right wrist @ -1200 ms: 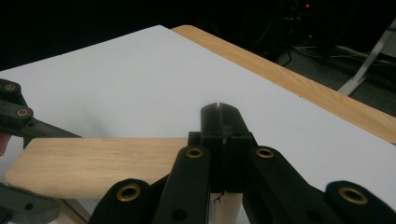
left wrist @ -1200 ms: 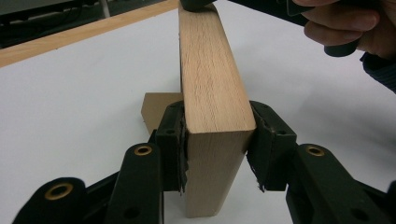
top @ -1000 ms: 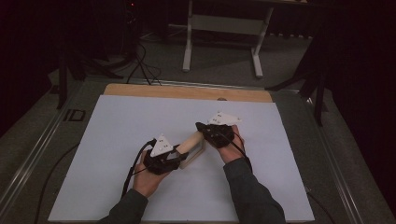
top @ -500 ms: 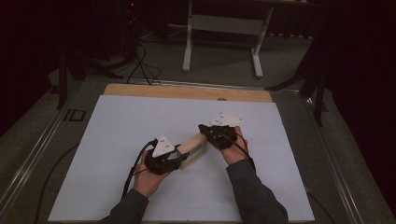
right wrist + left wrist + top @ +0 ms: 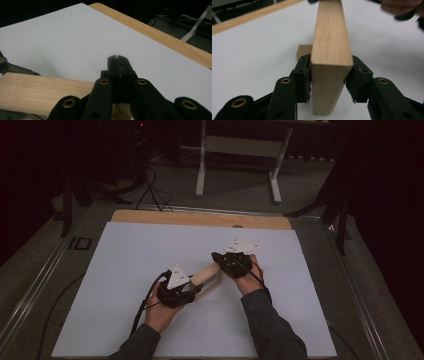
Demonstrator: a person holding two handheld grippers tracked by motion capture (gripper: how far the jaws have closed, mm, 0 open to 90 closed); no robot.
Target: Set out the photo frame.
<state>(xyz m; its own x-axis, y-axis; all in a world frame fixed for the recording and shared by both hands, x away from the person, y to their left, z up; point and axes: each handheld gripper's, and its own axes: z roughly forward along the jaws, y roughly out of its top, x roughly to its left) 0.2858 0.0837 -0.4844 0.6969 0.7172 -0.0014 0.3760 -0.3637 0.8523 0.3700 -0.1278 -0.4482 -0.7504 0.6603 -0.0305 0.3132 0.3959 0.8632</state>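
Left gripper jaws just eased wider, pads flanking wooden block. Right gripper jaws pressed together above block. Long axis spans gripper to gripper.

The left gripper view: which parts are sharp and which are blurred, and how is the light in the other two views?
Left gripper view: the wooden block is sharp near the jaws, blurred at its far end, as is the hand at top right. High view: the white table sheet is evenly lit, the room behind dark. Right gripper view: the sheet is bright without glare, the background black.
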